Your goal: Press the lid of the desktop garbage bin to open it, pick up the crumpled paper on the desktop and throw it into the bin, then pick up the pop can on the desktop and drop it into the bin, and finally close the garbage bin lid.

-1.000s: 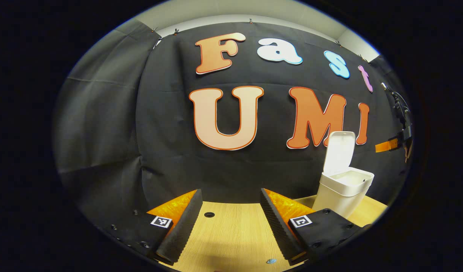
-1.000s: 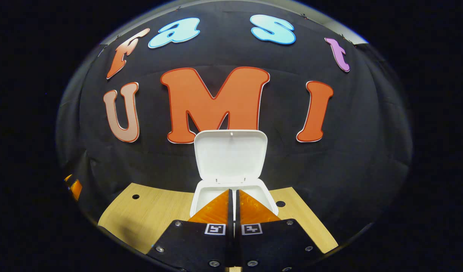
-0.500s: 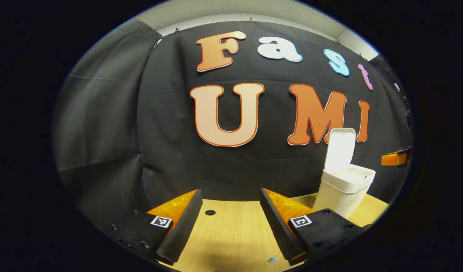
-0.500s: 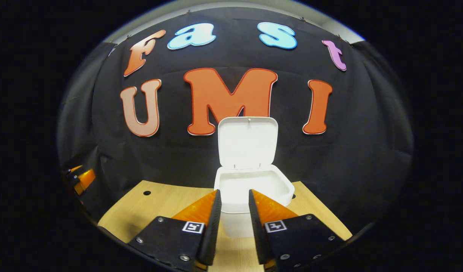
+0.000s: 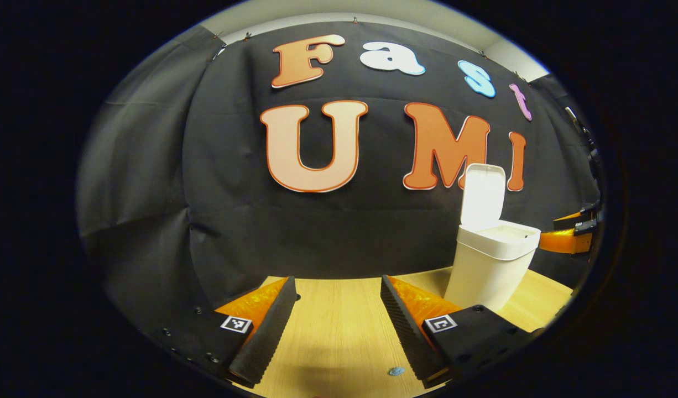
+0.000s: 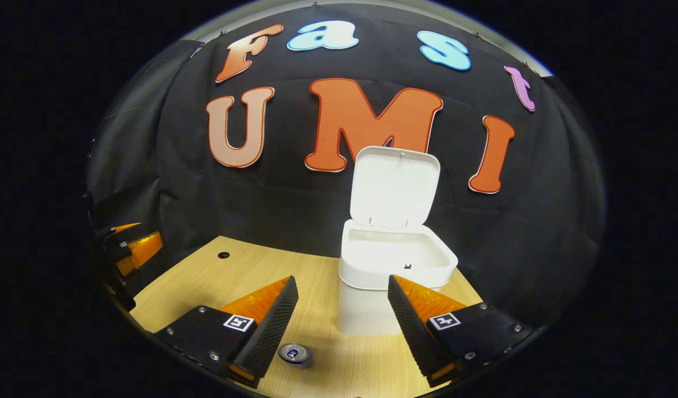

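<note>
The can stands upright on the tabletop, top towards the camera, just below and between the right gripper's spread, empty fingers, in front of the bin, whose lid stands open. The right gripper is nearer; the left gripper, also spread and empty, sits well left of the bin. One can, one bin; I cannot make out the paper.

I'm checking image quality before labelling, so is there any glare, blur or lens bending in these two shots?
Left gripper view: the open lid is blown out white, and the table edge bows from the fisheye. Right gripper view: sharp, the bin interior evenly lit, and the pop can top glints.
</note>
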A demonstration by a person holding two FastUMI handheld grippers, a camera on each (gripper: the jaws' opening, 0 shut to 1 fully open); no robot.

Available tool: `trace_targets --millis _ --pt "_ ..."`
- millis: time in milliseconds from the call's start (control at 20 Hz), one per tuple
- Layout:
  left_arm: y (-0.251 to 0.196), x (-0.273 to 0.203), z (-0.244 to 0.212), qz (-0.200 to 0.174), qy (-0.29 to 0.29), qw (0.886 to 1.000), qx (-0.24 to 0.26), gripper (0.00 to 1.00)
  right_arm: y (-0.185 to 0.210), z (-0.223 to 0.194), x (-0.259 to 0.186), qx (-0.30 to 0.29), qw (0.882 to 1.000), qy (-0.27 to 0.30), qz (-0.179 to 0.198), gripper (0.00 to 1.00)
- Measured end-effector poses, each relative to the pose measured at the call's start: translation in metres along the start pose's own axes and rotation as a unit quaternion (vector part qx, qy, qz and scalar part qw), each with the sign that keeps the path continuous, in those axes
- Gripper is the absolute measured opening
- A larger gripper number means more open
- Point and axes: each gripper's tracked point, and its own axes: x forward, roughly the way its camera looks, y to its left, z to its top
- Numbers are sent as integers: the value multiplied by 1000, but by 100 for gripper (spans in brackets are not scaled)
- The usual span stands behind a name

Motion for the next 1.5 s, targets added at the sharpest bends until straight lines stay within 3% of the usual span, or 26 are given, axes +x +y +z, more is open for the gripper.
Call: trace_targets --millis 500,1200,1500 --pt "-38 13 -91 -68 91 993 24 98 -13 -37 7 2 999 48 -15 99" --pt "-98 12 -226 -149 229 959 80 99 -61 -103 -4 30 989 130 -71 100" --pt "-108 15 -258 -156 269 944 107 100 -74 -123 -5 59 982 160 -85 100"
